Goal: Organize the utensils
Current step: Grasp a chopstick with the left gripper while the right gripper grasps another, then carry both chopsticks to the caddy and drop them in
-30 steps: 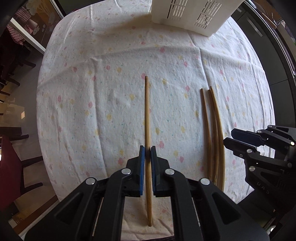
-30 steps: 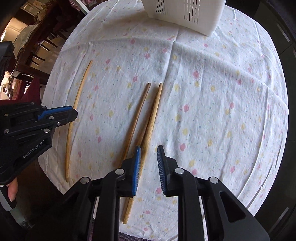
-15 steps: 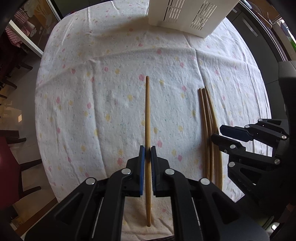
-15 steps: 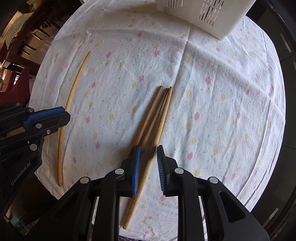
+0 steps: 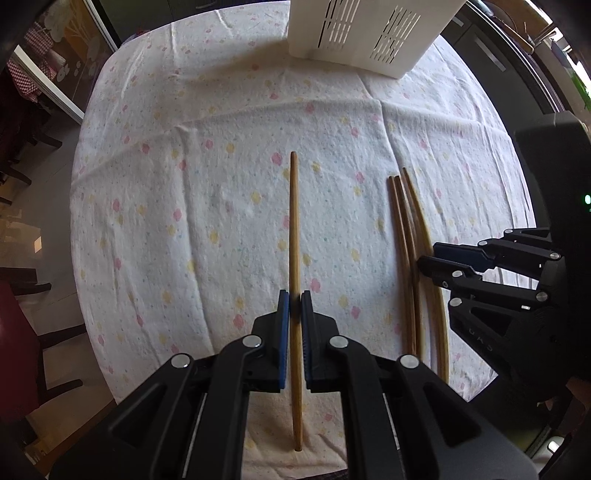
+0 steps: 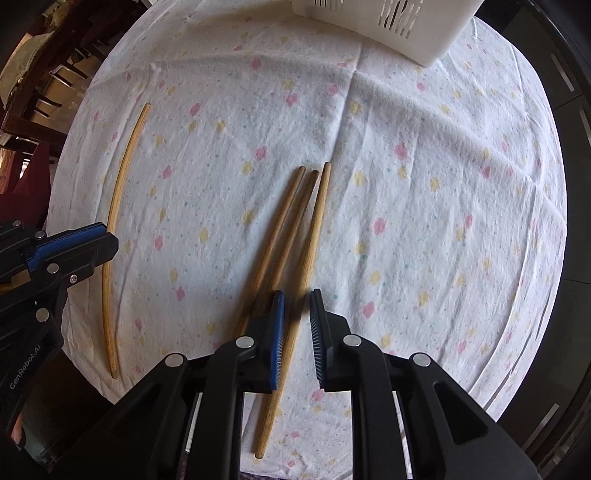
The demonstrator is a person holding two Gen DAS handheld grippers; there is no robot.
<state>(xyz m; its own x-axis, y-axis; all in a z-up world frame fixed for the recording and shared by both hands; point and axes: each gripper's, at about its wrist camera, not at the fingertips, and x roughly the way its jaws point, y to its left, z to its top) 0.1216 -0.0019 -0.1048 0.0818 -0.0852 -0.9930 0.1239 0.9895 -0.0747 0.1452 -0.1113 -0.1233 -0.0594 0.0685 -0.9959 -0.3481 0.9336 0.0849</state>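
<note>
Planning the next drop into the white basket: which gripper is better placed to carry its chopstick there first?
Left. The left gripper is already clamped on the lone chopstick, ready to lift toward the white basket. The right gripper has just been closing, with one of three grouped chopsticks between unclamped jaws.

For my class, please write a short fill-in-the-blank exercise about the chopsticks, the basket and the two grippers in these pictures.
1. The left gripper is shut on ____ chopstick.
2. Beside the right gripper lie ____ chopsticks close together.
3. The white basket stands at the ____ edge of the flowered tablecloth.

Missing words: one; three; far
</note>
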